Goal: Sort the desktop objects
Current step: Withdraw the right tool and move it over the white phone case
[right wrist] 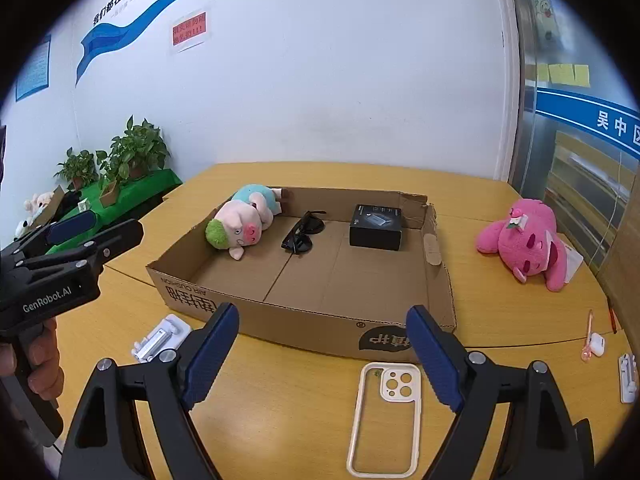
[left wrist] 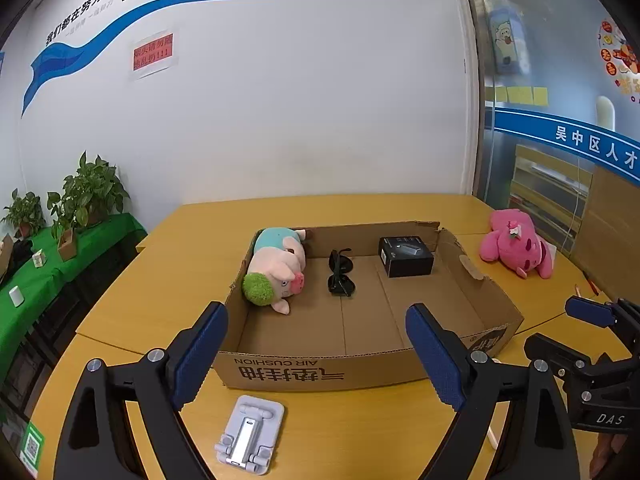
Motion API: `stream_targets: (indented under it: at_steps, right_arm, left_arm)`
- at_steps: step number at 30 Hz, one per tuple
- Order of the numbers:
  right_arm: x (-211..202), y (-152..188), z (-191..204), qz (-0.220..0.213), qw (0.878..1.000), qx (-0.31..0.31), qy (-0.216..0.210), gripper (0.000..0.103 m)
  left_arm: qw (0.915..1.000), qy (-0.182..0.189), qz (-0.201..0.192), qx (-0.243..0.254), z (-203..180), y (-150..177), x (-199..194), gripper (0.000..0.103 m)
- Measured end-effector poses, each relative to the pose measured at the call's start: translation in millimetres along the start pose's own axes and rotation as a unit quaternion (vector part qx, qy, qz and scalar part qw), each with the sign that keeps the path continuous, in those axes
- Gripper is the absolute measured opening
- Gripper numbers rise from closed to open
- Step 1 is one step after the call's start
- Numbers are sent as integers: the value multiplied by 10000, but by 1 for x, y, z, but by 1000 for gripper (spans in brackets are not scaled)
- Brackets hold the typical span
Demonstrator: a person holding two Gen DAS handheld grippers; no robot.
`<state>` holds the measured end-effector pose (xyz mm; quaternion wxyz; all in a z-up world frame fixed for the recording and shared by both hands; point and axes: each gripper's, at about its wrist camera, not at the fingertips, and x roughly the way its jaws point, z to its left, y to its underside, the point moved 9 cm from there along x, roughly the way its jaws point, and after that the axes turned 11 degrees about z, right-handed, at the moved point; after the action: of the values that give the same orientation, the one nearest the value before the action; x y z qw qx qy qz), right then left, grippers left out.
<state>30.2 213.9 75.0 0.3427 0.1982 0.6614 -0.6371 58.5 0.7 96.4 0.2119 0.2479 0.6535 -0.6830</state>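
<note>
Step in hand, as I judge it: between placements, choosing the next item. The shallow brown cardboard tray (left wrist: 492,300) sits mid-worktop and already holds a pink plush pig with green hair (left wrist: 276,276) at its 10 o'clock, folded black sunglasses (left wrist: 341,274) at 12, and a small black carton (left wrist: 405,256) at 1.

Loose on the yellow wooden worktop (left wrist: 168,280): grey folding phone stand (left wrist: 250,434) at the tray's 7 o'clock, cream phone case (right wrist: 386,412) at 5, magenta plush toy (right wrist: 528,242) at 3.

Left gripper (left wrist: 316,360): jaws apart, nothing between the pads. Right gripper (right wrist: 322,356): jaws apart, empty.

Next move, my reading: the left drops onto the stand, or the right onto the case. The case lies flat, so it wants an edge pinch.
</note>
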Motion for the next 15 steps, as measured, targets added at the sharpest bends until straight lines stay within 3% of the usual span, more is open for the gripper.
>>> stream_targets:
  at_steps: [15]
  right_arm:
    - [7, 9, -7, 234, 9997, 37, 66, 86]
  left_arm:
    - [9997, 150, 205, -66, -17, 16, 10, 93]
